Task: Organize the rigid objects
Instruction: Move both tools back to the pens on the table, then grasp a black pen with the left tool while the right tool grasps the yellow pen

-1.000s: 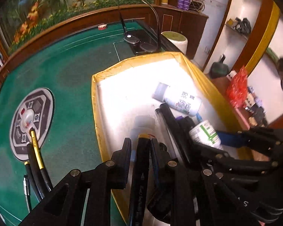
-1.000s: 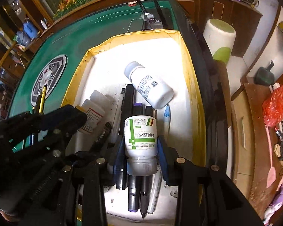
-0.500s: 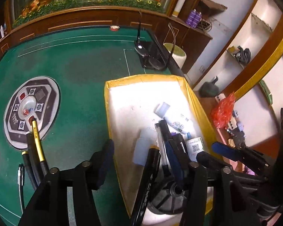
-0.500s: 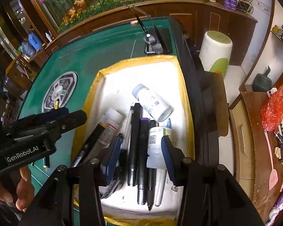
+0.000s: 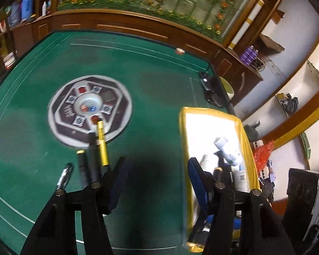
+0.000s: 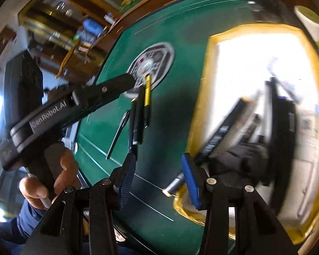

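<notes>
A yellow-rimmed white tray point(image 5: 245, 137) lies on the green table and holds pens, markers and white bottles point(image 5: 228, 154); it also shows blurred in the right wrist view point(image 6: 204, 89). Several loose pens point(image 5: 93, 161) lie on the felt, among them a gold pen point(image 5: 102, 142), next to a round centre plate point(image 5: 89, 108). My left gripper point(image 5: 157, 180) is open and empty above the felt between the pens and the tray. My right gripper point(image 6: 158, 180) is open and empty over the table near the tray's front left corner. The loose pens also show in the right wrist view point(image 6: 141, 106).
A desk microphone base point(image 5: 210, 89) stands beyond the tray at the table's far right edge. A wooden rail with fake flowers point(image 5: 138, 24) runs along the back. A white and green bin point(image 6: 312, 23) stands off the table to the right.
Both grippers have let go and pulled back from the tray, swinging left toward the loose pens. The marker and the bottle now lie in the tray.
</notes>
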`<state>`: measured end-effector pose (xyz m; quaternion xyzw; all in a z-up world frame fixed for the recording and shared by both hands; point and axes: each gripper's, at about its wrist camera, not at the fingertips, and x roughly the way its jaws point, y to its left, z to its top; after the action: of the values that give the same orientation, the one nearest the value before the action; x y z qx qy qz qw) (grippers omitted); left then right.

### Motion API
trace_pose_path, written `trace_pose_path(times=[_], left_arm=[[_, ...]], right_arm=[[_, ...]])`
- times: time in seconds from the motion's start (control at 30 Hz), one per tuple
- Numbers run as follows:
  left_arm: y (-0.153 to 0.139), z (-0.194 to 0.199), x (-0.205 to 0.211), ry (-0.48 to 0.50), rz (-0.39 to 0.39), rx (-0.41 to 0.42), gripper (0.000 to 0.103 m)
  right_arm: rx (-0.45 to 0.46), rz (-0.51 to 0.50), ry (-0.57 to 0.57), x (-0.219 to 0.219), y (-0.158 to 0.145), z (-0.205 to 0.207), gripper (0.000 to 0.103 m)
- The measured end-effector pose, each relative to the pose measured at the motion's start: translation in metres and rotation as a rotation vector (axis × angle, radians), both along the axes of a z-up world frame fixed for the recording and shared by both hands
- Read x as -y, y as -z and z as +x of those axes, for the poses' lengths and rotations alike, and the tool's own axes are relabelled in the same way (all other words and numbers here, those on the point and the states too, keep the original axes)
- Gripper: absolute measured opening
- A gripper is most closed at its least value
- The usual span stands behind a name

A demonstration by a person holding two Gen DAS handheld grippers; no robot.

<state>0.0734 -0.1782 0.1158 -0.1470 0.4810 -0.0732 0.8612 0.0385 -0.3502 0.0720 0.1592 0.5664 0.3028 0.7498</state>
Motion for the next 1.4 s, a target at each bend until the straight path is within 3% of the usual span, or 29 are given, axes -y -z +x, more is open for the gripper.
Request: trace_pose_path(times=[0.1, 0.27, 0.47, 0.57, 0.83, 1.03, 1.4], left_arm=[[0.003, -0.009, -0.008, 0.001, 0.006, -0.006, 0.061], [0.003, -0.03, -0.034, -0.019, 0.014, -0.01, 0.061], [0.011, -0.045, -0.06, -0.061, 0.008, -0.039, 0.061], [0.016, -0.049, -0.065, -0.065, 0.005, -0.05, 0.061], [0.028, -0.056, -0.084, -0.091, 0.029, -0.072, 0.061], [0.035, -0.061, -0.108, -0.119, 0.062, -0.075, 0.061], [0.062, -0.068, -0.13, -0.014, 0.148, -0.113, 0.061]], right_arm=[[-0.023, 0.0, -0.028, -0.015, 0.009, 0.009, 0.044], [-0.059, -0.044, 0.015, -0.012, 0.021, 0.019, 0.044], [-0.06, -0.217, 0.143, 0.017, 0.024, 0.027, 0.044], [-0.067, -0.181, 0.165, 0.028, 0.023, 0.026, 0.044], [0.063, -0.185, 0.118, 0.018, -0.011, 0.012, 0.044], [0.084, -0.178, 0.094, 0.009, -0.016, 0.009, 0.044], [0.103, -0.187, 0.072, -0.013, -0.021, 0.002, 0.044]])
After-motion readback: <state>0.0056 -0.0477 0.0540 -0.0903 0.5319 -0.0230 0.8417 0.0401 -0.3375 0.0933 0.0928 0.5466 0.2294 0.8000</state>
